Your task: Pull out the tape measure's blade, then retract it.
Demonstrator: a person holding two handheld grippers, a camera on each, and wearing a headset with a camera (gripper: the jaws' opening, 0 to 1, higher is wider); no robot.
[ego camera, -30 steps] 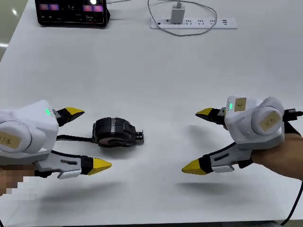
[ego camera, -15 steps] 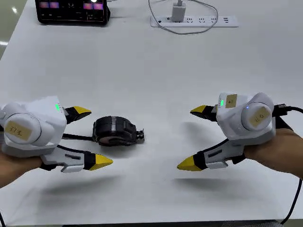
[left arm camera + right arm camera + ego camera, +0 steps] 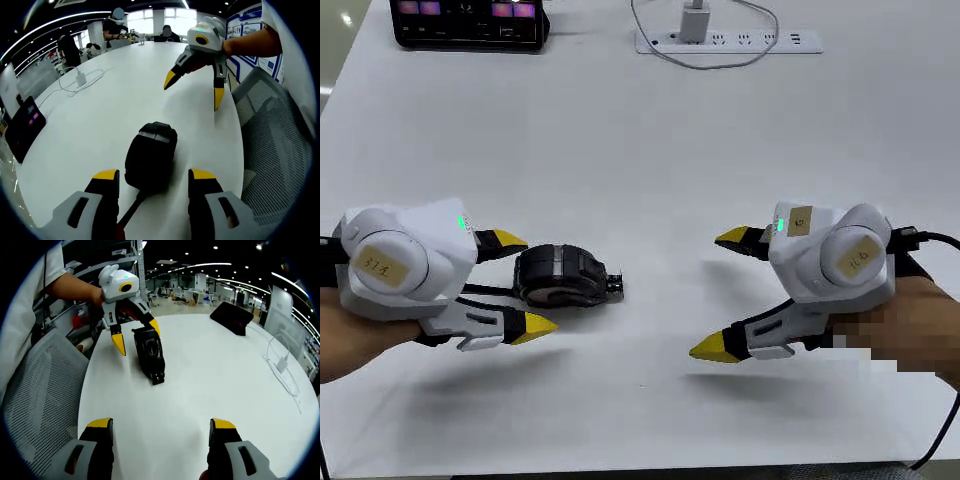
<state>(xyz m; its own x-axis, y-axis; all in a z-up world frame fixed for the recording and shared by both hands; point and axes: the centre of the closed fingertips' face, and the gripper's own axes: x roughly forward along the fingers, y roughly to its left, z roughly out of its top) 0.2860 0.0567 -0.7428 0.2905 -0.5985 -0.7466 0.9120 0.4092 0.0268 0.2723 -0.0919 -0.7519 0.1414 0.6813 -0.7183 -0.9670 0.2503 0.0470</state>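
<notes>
Where the white table (image 3: 620, 150) lies nearest the person, the tape measure (image 3: 560, 277) rests, a black case with its blade fully inside. Its hook sits against the case mouth and points away from the left gripper (image 3: 530, 283). That gripper is at the tape's rear, its yellow-tipped jaws spread wide, one on each side of the case. The left gripper view shows a thin gap at either side, so neither jaw touches the tape. A black strap (image 3: 485, 291) runs from the tape's rear back between those jaws. On the tape's hook side, well apart from it, the right gripper (image 3: 712, 294) hovers above the table, jaws wide and holding nothing, tips aimed toward the tape. Each gripper is held in a hand. Far beyond the tape, at the table's back edge, a white power strip (image 3: 740, 42) lies with a charger (image 3: 697, 25) plugged in and a white cable (image 3: 710, 62) looped around it. Equally far behind the tape, off toward the left gripper's side, sits a dark tablet (image 3: 470, 22) with a lit screen.
</notes>
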